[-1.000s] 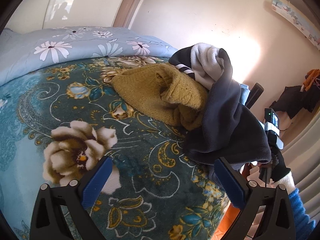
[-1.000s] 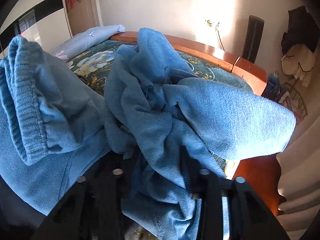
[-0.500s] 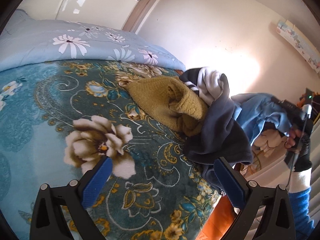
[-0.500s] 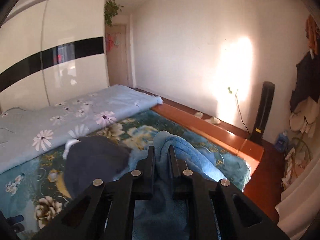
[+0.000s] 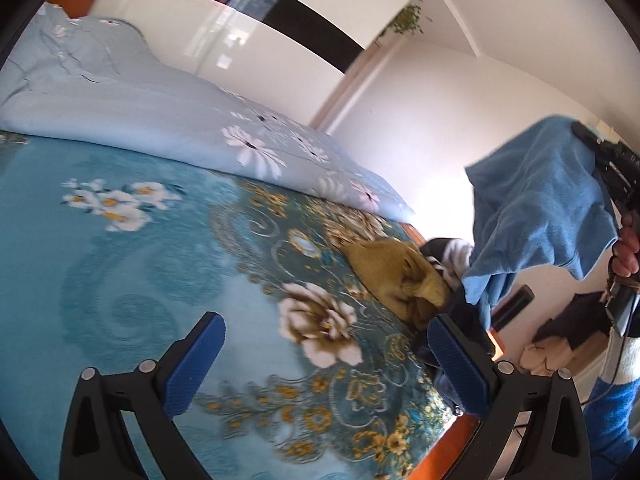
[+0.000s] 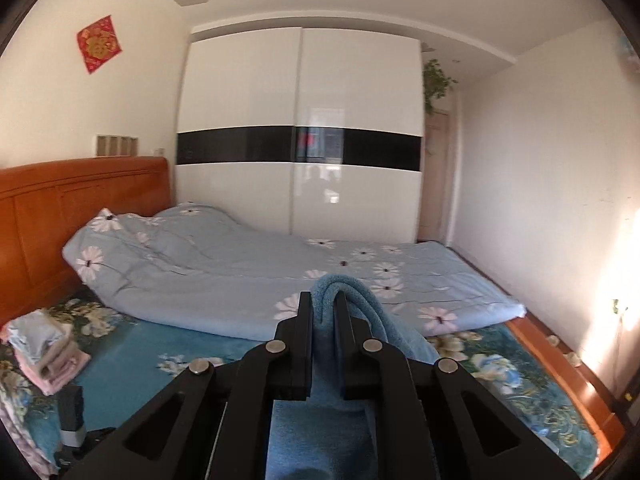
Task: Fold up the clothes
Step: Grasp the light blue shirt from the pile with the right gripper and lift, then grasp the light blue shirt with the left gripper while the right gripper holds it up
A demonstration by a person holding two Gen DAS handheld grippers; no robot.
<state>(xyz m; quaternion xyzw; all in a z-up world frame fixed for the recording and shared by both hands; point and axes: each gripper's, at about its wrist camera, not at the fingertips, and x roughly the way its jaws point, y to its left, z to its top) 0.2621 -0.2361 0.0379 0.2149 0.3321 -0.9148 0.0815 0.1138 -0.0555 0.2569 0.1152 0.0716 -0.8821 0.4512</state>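
Observation:
My right gripper point(image 6: 323, 300) is shut on a blue fleece garment point(image 6: 352, 296), which drapes over and under its fingers. In the left wrist view that garment point(image 5: 536, 208) hangs in the air at the right, held high above the bed by the right gripper point(image 5: 612, 168). Below it a pile lies at the bed's edge: a mustard knit point(image 5: 400, 276), a white piece point(image 5: 456, 252) and a dark garment point(image 5: 460, 312). My left gripper point(image 5: 324, 360) is open and empty, low over the teal floral blanket point(image 5: 120, 260).
A light blue flowered duvet point(image 6: 260, 276) lies folded along the far side of the bed. A stack of folded clothes point(image 6: 44, 348) sits near the orange headboard point(image 6: 72, 200). A white wardrobe point(image 6: 300, 132) stands behind. The bed's wooden edge point(image 5: 452, 444) is at the lower right.
My right gripper has lifted the blue garment up off the pile and high into the air. My left gripper has swung left and back from the pile.

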